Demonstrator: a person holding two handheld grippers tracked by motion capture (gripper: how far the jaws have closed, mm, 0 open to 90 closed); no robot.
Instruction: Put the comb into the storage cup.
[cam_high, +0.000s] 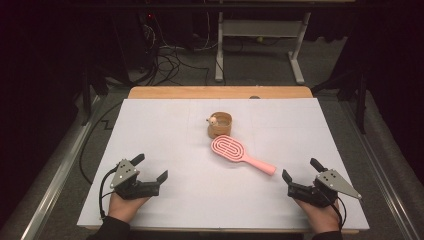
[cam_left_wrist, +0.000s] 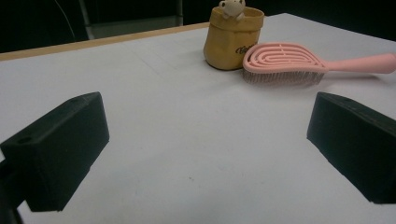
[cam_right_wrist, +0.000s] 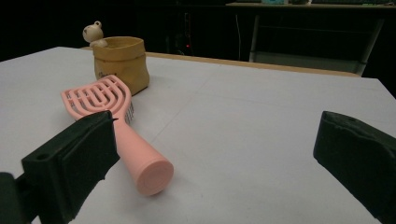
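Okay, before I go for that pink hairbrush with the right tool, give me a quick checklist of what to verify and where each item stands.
1. Right tool jaws wide apart, nothing between them: ok.
2. Left tool jaws apart, holding nothing, away from the brush: ok.
3. Pink hairbrush lies flat, bristles down, handle end toward the right tool: ok.
4. Table bare between right tool and handle: ok.
5. Brush head apart from the tan pot: cannot tell; they look very close.

Your white tabletop has a wooden edge at its far side. Beyond it you have grey floor, loose black cables and a white desk frame. The surrounding room is dark.
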